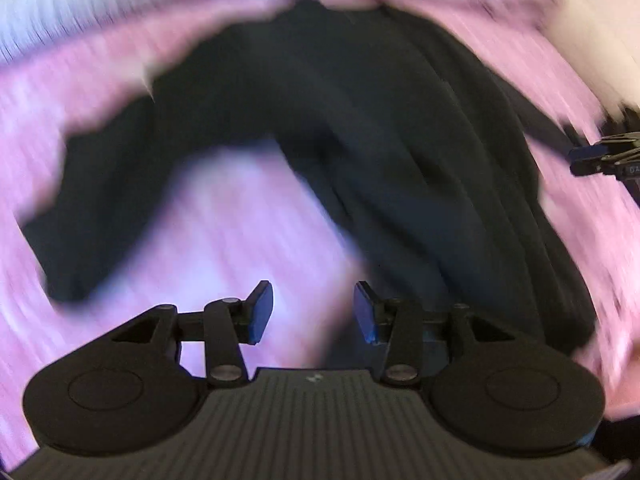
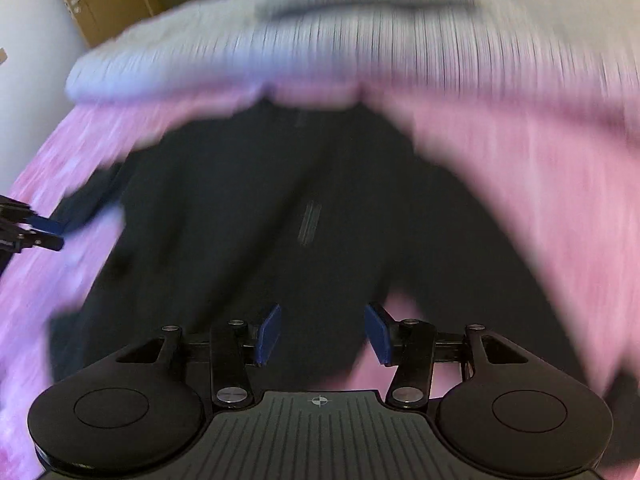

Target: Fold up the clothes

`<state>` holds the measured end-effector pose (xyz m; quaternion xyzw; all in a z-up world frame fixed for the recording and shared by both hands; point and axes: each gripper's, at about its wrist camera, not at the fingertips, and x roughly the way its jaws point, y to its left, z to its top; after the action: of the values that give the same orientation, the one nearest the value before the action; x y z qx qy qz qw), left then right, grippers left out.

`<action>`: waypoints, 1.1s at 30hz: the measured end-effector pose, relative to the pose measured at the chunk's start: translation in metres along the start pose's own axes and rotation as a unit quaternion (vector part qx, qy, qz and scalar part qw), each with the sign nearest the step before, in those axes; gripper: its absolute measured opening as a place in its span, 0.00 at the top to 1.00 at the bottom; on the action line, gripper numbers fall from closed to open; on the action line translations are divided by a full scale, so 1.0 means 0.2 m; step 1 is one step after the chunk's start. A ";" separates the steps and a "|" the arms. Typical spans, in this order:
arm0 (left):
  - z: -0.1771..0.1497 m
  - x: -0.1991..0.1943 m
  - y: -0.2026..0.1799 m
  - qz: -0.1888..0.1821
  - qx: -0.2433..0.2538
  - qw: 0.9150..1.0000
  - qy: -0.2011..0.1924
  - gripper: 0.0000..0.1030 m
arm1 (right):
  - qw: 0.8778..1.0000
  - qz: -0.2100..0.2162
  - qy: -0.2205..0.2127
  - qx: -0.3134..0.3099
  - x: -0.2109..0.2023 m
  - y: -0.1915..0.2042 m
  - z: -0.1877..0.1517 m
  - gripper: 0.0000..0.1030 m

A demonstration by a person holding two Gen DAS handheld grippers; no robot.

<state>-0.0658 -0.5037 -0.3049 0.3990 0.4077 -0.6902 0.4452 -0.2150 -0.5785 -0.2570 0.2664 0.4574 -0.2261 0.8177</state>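
Both views were much blurred, so details were poor. A dark garment [image 1: 360, 128] lay spread on a pink cover [image 1: 224, 216], filling the centre and right of the left wrist view, with one part (a sleeve, I think) running to the left edge of the frame. In the right wrist view the garment [image 2: 256, 208] filled the middle, and a pale striped cloth [image 2: 360, 52] was across the top. The left gripper [image 1: 313, 312] was at the bottom centre of its view with jaws spread apart and nothing between the pads; only pink cover showed in the gap. The right gripper [image 2: 324, 334] was also spread and empty, above the lower edge of the garment. The step, in my judgement, was between two folds: both claws free and approx. over the near part of the garment. The next move probably called for choosing new grip points, e.g. hem or sleeve, lowering to the cloth and pinching one layer only, w/o catching the cover.
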 end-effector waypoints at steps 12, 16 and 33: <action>-0.23 0.14 -0.16 0.026 0.019 0.999 0.025 0.97 | 0.984 0.022 0.093 0.153 -0.06 0.13 -0.75 0.48; -0.30 0.07 -0.14 0.037 0.007 0.999 0.019 0.99 | 0.983 0.016 0.084 0.164 -0.03 0.14 -0.76 0.74; -0.99 -0.37 -0.37 0.033 -0.101 0.990 0.096 1.00 | 0.978 -0.036 0.200 0.054 -0.45 0.06 -0.96 0.98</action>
<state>-0.0773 -0.2803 -0.2903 0.4296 0.5027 -0.5892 0.4643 -0.3722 -0.4352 -0.2606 0.3334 0.6084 -0.2214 0.6854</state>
